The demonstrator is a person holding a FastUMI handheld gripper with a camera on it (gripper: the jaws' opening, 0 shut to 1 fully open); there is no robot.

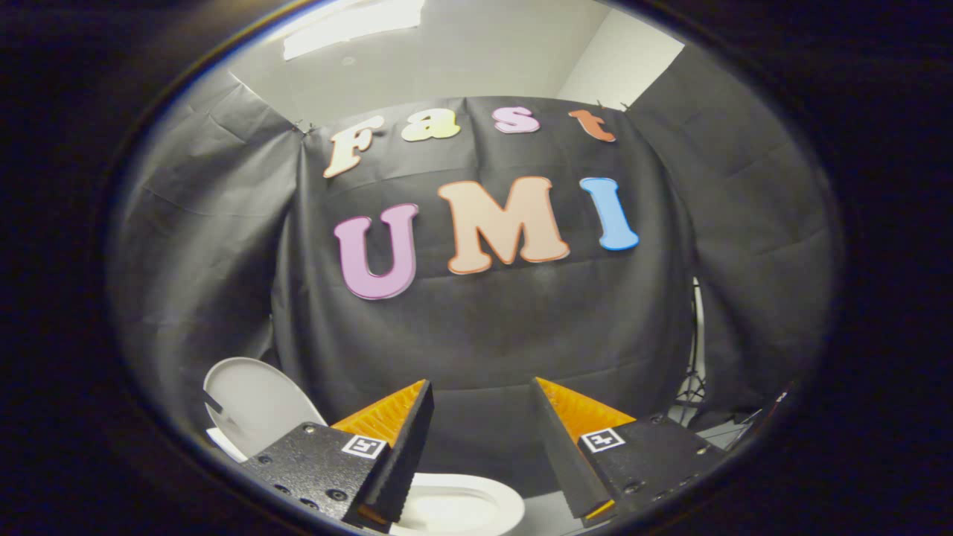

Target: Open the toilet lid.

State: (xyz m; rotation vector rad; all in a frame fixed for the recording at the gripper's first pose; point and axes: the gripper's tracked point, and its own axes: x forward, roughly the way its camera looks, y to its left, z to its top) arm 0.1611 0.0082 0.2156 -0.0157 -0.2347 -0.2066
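The round white plastic toilet lid [249, 406] stands up, off to the left of the gripper [482, 394]. The white toilet bowl [458, 506] sits open below. The gripper is wide open and holds nothing. A bump could knock the lid back down. There is lots of room ahead.

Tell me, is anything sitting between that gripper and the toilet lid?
Nothing visible does. The lid already stands raised, off beside one finger of the open gripper. The fingers hold nothing, the bowl shows below them, and beyond them hangs the booth wall.
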